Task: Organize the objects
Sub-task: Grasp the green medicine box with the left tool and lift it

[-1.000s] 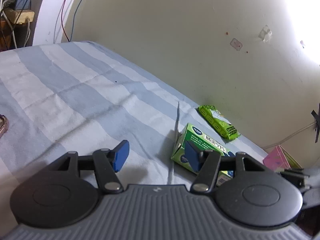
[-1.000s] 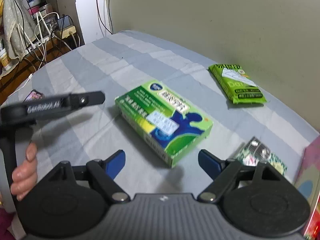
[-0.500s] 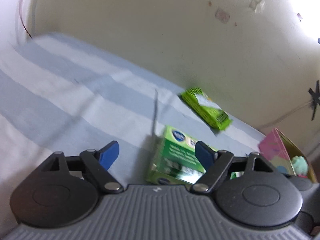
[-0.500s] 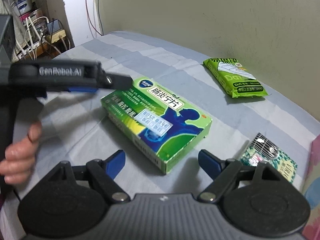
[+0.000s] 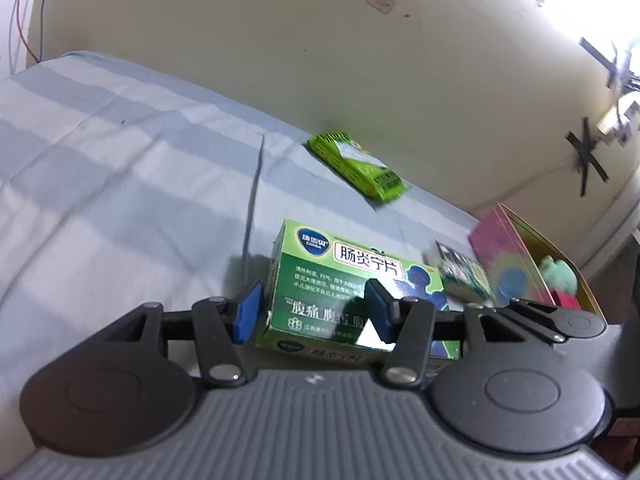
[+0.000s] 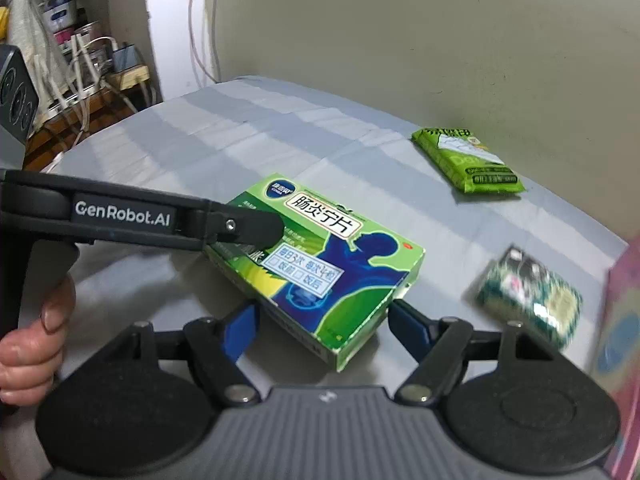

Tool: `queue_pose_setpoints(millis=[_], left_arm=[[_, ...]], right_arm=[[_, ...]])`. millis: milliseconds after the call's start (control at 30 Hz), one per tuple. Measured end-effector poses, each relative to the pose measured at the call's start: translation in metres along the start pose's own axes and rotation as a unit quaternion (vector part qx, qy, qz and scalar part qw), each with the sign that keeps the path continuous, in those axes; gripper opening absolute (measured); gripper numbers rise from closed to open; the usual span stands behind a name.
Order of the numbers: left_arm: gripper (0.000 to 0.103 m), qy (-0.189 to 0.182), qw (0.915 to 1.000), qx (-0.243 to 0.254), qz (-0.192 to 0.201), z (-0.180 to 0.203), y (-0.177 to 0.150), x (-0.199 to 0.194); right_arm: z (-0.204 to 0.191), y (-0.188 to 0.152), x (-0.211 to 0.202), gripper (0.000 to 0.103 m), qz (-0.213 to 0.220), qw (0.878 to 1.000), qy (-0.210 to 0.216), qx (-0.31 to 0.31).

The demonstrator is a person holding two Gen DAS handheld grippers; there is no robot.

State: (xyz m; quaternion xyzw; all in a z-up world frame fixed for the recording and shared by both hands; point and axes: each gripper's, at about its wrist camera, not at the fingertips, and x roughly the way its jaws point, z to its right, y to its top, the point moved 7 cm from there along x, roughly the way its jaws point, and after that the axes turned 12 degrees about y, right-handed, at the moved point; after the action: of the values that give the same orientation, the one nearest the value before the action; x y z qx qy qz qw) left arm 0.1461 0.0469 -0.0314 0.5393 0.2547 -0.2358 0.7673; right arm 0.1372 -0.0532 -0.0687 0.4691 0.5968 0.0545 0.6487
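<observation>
- While nothing appears to be put away yet, the sorting looks to be at an early stage: the green medicine box, a green packet near the wall and a small patterned packet all lie loose on the striped sheet.
- At the right edge stands a pink box with a soft toy inside; it may be where things are meant to go, though I cannot say for sure.
- Left gripper: its jaws have just been closing, and the near end of the medicine box sits between them. One blue pad is just beside the box's end; the other lies over the printed top face. Whether they press yet I cannot tell.
- Right gripper: its jaws have just been narrowing a little but stand apart, one on each side of the box's near corner, gripping nothing as far as I can see.
- Seen from the right wrist view, the left tool reaches across the far end of the box, with a hand on its handle.
- What remains, by my reading: secure the box, lift it, place it, then deal with both packets.
</observation>
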Motion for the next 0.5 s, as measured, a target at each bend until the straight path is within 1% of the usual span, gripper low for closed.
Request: queue_pose_setpoints(millis=[100, 233, 367, 500], left_arm=[[0.057, -0.005, 0.9999, 0.013, -0.001, 0.004, -0.019, -0.021], [0.058, -0.008, 0.9992, 0.038, 0.0, 0.012, -0.039, -0.041], [0.057, -0.015, 0.9975, 0.069, -0.004, 0.029, -0.057, -0.053], [0.058, -0.034, 0.9943, 0.1, -0.011, 0.054, -0.072, -0.056]], right_arm=[[-0.017, -0.019, -0.015, 0.073, 0.008, 1.0, -0.008, -0.01], [-0.033, -0.046, -0.036, 0.073, 0.03, 0.999, -0.019, -0.013], [-0.039, -0.072, -0.057, 0.073, 0.049, 0.998, -0.025, 0.018], [-0.034, -0.094, -0.078, 0.073, 0.062, 0.996, -0.039, 0.052]])
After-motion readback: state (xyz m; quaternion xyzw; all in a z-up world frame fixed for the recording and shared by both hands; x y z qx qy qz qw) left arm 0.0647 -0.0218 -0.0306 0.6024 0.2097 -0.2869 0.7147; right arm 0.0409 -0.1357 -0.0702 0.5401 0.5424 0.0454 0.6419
